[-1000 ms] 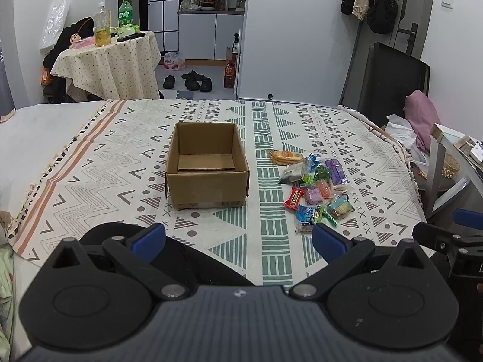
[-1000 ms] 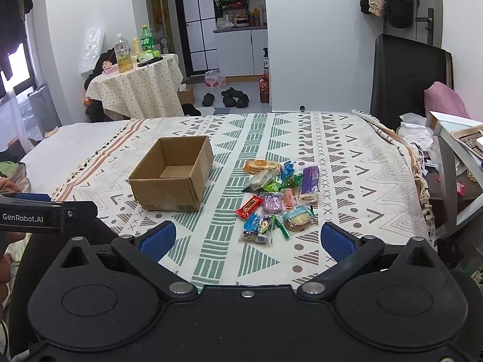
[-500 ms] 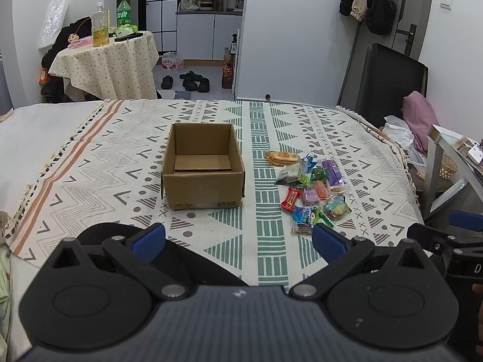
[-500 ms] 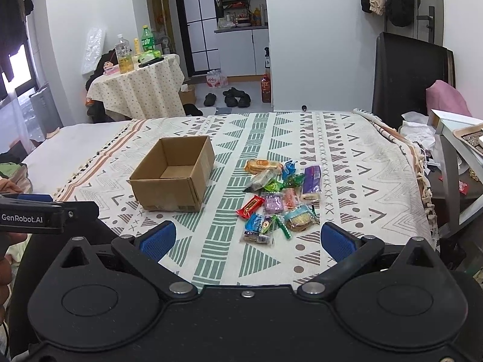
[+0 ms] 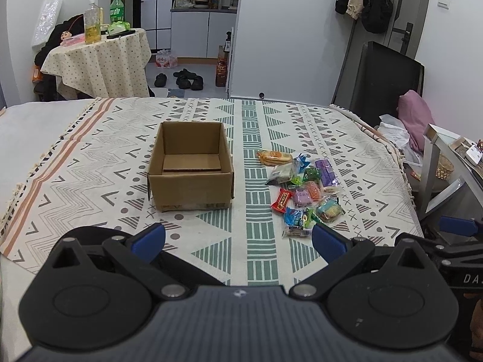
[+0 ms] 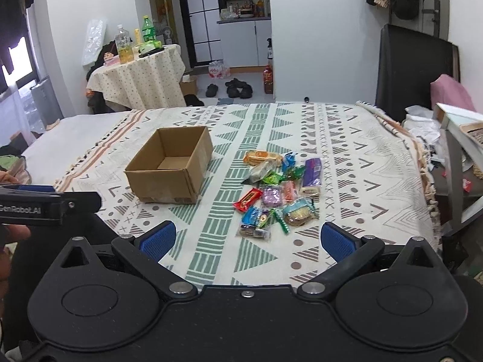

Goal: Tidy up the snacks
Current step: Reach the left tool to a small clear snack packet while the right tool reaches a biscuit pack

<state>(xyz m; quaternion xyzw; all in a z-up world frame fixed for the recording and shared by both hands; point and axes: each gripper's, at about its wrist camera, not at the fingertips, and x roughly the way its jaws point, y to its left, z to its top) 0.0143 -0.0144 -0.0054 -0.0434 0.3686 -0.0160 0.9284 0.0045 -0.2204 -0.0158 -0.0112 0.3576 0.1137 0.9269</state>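
Note:
An open, empty cardboard box [image 5: 190, 166] stands on the patterned cloth; it also shows in the right wrist view [image 6: 170, 169]. To its right lies a pile of several wrapped snacks [image 5: 303, 191], seen too in the right wrist view [image 6: 277, 193]. My left gripper [image 5: 238, 239] is open and empty, held near the table's front edge, short of the box. My right gripper [image 6: 247, 239] is open and empty, near the front edge just in front of the snack pile. The left gripper's body [image 6: 45, 203] shows at the left of the right wrist view.
The table's patterned cloth [image 5: 90, 163] ends at a right edge with a metal frame [image 5: 434, 169] and clutter beyond. A dark chair [image 5: 383, 81] stands behind right. A small round table with bottles [image 5: 96, 57] stands far left.
Both grippers have moved slightly forward and up over the table's front edge; the box and snacks look a little nearer. Both stay open and empty. The snacks and box have not moved.

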